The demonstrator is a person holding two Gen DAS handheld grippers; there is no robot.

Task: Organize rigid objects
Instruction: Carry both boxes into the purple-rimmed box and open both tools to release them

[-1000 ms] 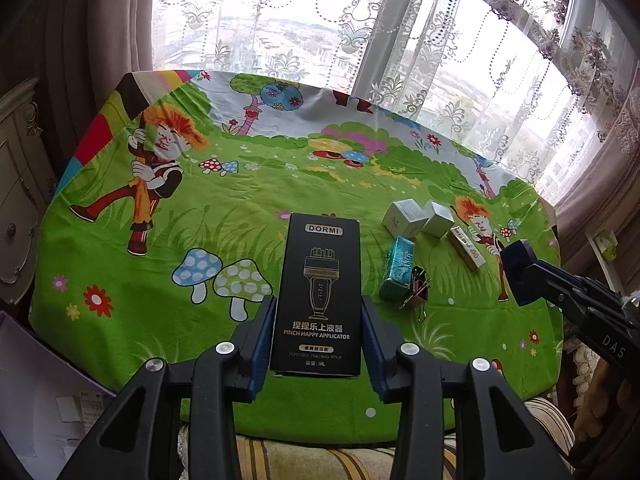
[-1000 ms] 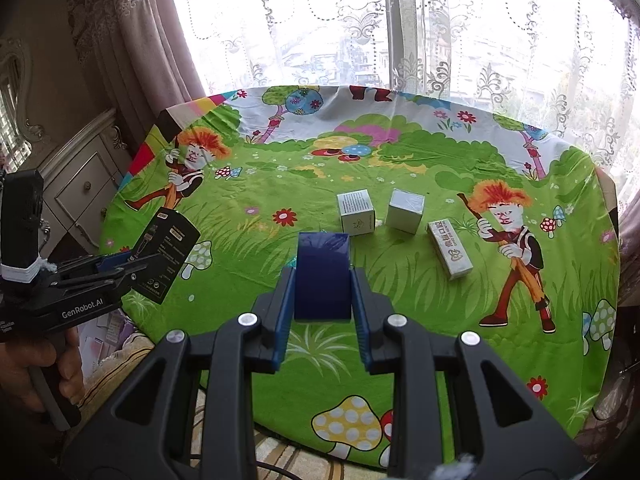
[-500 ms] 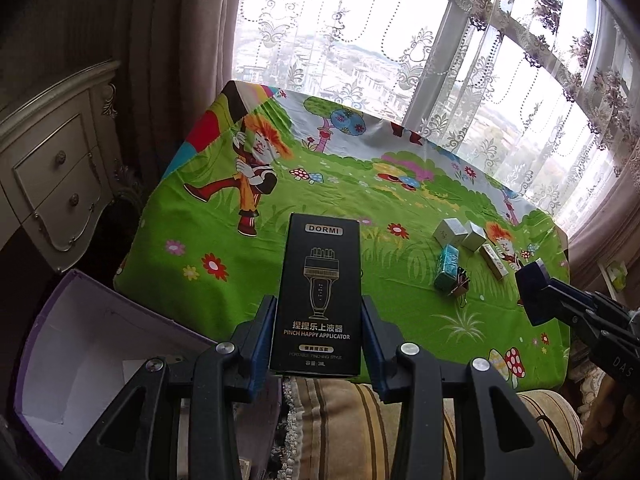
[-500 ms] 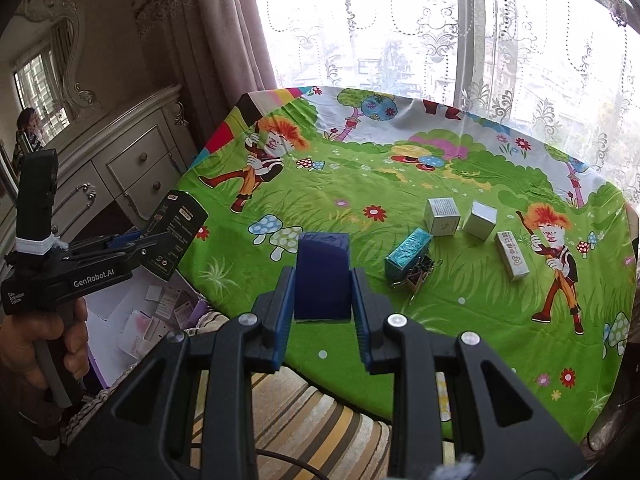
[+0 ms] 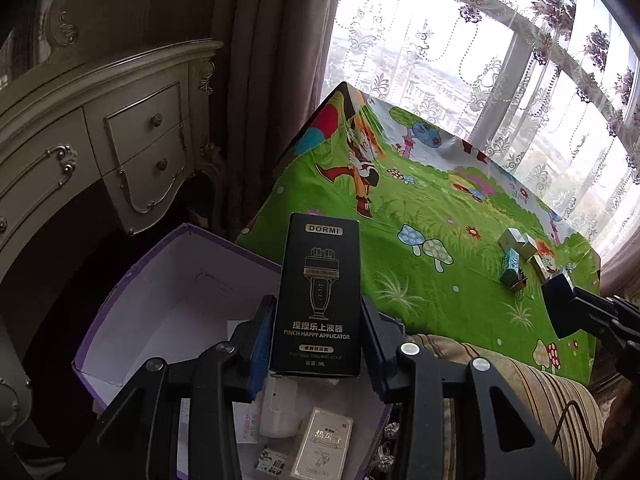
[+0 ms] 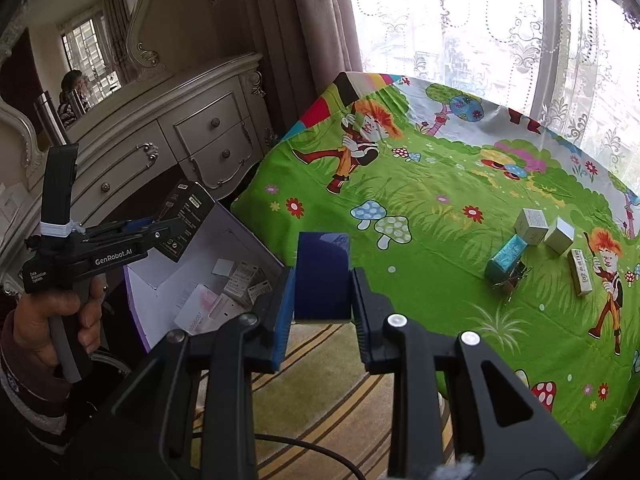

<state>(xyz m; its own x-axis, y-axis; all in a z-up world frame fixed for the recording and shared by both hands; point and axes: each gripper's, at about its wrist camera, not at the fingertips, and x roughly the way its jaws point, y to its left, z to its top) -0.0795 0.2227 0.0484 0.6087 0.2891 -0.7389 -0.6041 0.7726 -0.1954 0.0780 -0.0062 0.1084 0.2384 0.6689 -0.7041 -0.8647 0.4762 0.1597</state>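
Observation:
My left gripper [image 5: 318, 340] is shut on a tall black DORMI box [image 5: 318, 292] and holds it over an open purple-edged cardboard box [image 5: 160, 300] beside the table. It also shows in the right wrist view [image 6: 176, 224]. My right gripper [image 6: 322, 300] is shut on a dark blue box [image 6: 322, 276], held off the table's left front edge. On the green cartoon tablecloth [image 6: 440, 184] lie a teal box [image 6: 506, 258], binder clips [image 6: 514, 280], two small pale cubes [image 6: 530, 226] and a narrow gold box [image 6: 580, 272].
The purple-edged box holds several small cartons and cards [image 5: 324, 444]. A cream dresser with drawers [image 6: 192, 136] stands at the left, with brown curtains [image 5: 260, 80] behind. A striped cushion [image 6: 340, 392] lies below the table's front edge. Lace-curtained windows are behind the table.
Both grippers have swung left, away from the table. The black box now hangs over the open purple-edged box. Both grips are unchanged.

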